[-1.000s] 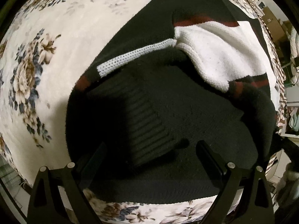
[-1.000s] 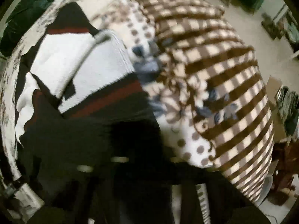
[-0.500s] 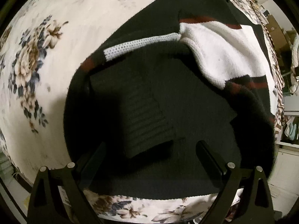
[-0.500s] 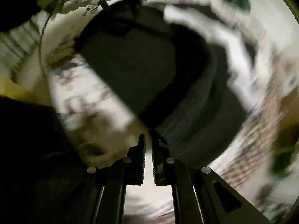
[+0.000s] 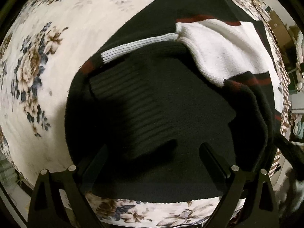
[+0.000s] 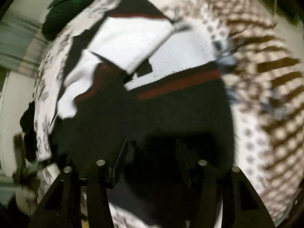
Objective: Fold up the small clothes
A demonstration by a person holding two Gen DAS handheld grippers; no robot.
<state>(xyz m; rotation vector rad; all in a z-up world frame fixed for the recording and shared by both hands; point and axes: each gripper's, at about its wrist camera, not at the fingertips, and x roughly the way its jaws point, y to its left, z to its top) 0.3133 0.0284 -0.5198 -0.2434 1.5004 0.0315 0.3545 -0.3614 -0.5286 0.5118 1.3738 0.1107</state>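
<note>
This is a home, most likely a bedroom. The working surface is a bed covered with a cream plush blanket printed with brown and blue flowers. At its far right edge lies a brown-and-cream striped and dotted bedspread. A black knitted sweater with white panels and dark red stripes is spread across the blanket. Past the bed's right edge, cardboard boxes and hanging pale clothes stand in a cluttered room.
</note>
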